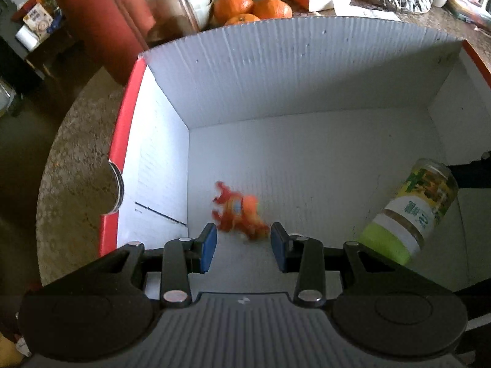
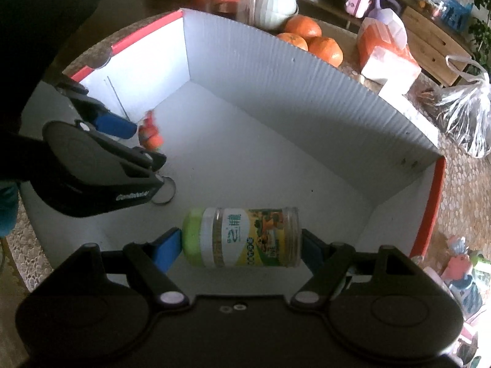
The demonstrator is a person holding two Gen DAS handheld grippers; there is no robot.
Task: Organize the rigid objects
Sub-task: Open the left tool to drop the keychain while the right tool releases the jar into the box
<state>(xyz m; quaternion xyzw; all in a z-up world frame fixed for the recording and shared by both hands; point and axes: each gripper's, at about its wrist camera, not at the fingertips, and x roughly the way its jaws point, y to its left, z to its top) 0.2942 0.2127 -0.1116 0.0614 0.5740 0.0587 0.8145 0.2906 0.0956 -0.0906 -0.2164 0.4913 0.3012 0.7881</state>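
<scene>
Both grippers are pointed steeply down into a white corrugated box (image 1: 276,70) with red outer edges, which is set on a speckled tabletop (image 1: 76,141).

The left gripper (image 1: 244,247) is seen with its blue-padded jaws set to a narrow gap. A small orange and red toy figure (image 1: 237,211), blurred in this view, is found just beyond the jaw tips and roughly centred on the gap, above the box floor. No pad is seen pressing on it, so it is not gripped. In the right wrist view the same toy figure (image 2: 149,135) is shown just past the tips of the left gripper (image 2: 144,145), near the box's left inner wall.

The right gripper (image 2: 241,250) is closed on a clear jar (image 2: 245,237) with a lime-green lid and a yellow and green label. The jar is held lying crosswise between the jaws: the lid is pressed by the left pad and the base by the right pad, so the jaws are kept wide. From the left wrist view the jar (image 1: 411,211) is seen tilted, to the right of the left jaws, with the lid lowest.

Beyond the far wall of the box, three oranges (image 1: 251,9), a white round container (image 2: 273,6) and a red flask (image 1: 92,21) are seen on the tabletop.
</scene>
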